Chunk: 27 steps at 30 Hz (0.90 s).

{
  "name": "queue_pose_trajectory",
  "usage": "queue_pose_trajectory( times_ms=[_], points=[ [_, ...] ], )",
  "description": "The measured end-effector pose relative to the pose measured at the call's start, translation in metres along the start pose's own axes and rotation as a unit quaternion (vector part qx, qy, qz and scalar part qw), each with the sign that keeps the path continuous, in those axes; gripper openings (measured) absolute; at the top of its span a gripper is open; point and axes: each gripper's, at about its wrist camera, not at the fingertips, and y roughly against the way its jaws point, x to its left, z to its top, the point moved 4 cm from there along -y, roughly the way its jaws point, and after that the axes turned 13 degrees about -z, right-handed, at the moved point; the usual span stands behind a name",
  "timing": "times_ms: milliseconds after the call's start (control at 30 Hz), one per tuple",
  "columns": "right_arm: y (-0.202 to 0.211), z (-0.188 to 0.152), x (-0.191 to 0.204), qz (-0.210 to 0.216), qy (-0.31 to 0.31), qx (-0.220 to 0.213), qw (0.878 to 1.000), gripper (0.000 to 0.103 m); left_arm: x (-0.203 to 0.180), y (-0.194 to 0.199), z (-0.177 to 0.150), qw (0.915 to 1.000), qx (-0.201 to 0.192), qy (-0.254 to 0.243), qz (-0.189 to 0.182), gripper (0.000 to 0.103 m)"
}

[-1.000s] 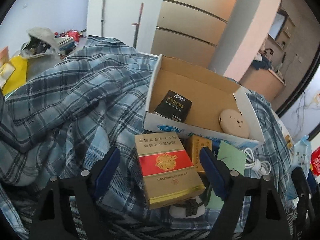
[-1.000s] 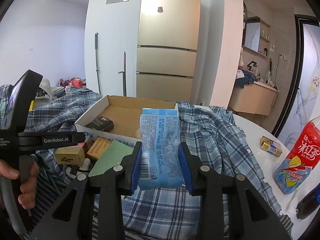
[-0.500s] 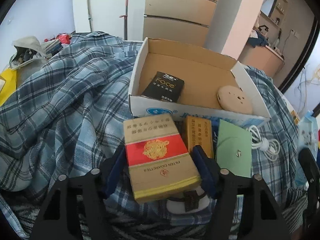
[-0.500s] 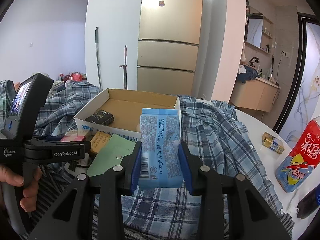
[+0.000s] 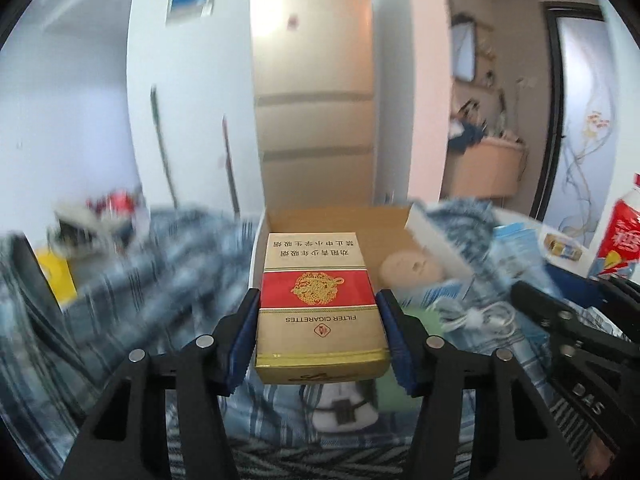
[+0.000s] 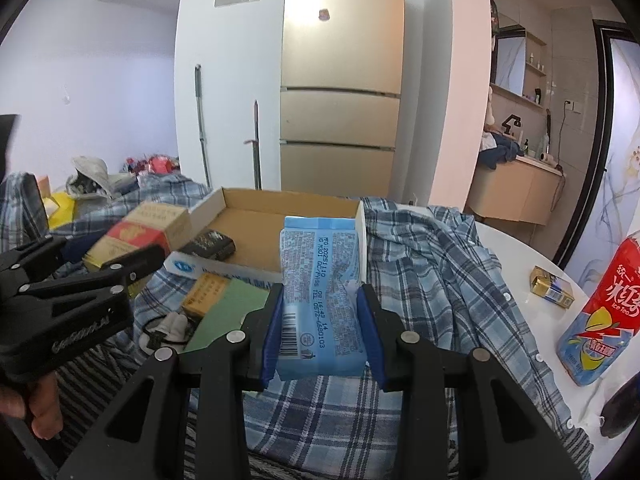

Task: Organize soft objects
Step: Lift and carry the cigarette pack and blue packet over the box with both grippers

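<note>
A gold and red cigarette carton [image 5: 316,280] hangs clear of the cloth in front of the open cardboard box [image 5: 320,216]. My left gripper [image 5: 318,300] is closing, and its blue pads press on the carton's two sides. The right wrist view shows the same carton [image 6: 140,232] left of the box [image 6: 260,236]. My right gripper [image 6: 320,304] is shut on a soft light-blue tissue pack [image 6: 320,280], held upright over the blue plaid shirt [image 6: 420,272]. The left wrist view is motion-blurred.
Inside the box lie a black packet [image 6: 208,244] and a round beige disc [image 5: 408,268]. An orange packet [image 6: 204,294], a green card [image 6: 236,304] and a white cable [image 5: 480,316] lie before it. A red ice-tea bottle [image 6: 600,312] and a small gold pack [image 6: 552,290] stand at right.
The left gripper's jaws closed onto the cigarette carton and raised it off the cloth toward the box, rolling level. The right gripper and its tissue pack stayed put.
</note>
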Motion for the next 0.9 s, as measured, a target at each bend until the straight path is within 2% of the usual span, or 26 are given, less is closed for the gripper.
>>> queue_pose_trajectory(
  times_ms=[100, 133, 167, 233, 300, 567, 733, 900],
  points=[
    [0.007, 0.005, -0.004, 0.002, -0.013, -0.023, 1.000, 0.035, -0.010, 0.022, 0.007, 0.9976, -0.065, -0.025, 0.004, 0.060],
    [0.008, 0.006, -0.006, -0.010, -0.016, -0.030, 0.999, 0.035, -0.012, 0.029, 0.008, 0.9962, -0.082, -0.029, 0.004, 0.060],
    [0.009, 0.007, -0.008, -0.021, -0.019, -0.035, 0.999, 0.035, -0.012, 0.033, 0.010, 0.9949, -0.095, -0.033, 0.004, 0.060],
    [0.008, 0.007, -0.012, -0.011, -0.028, -0.034, 0.999, 0.035, -0.015, 0.041, 0.012, 0.9927, -0.113, -0.041, 0.013, 0.060],
    [0.007, 0.008, -0.014, -0.010, -0.033, -0.033, 0.999, 0.035, -0.017, 0.043, 0.013, 0.9917, -0.116, -0.048, 0.026, 0.060],
    [0.008, 0.011, -0.014, -0.001, -0.033, -0.032, 0.999, 0.035, -0.025, 0.041, 0.015, 0.9937, -0.099, -0.052, 0.013, 0.060],
    [0.015, 0.022, -0.021, -0.018, -0.045, -0.042, 0.998, 0.035, -0.026, 0.059, 0.032, 0.9906, -0.123, -0.058, 0.016, 0.060],
    [0.030, 0.045, -0.029, -0.024, -0.045, -0.060, 0.997, 0.035, -0.028, 0.069, 0.048, 0.9898, -0.127, -0.061, 0.019, 0.060]
  ],
)
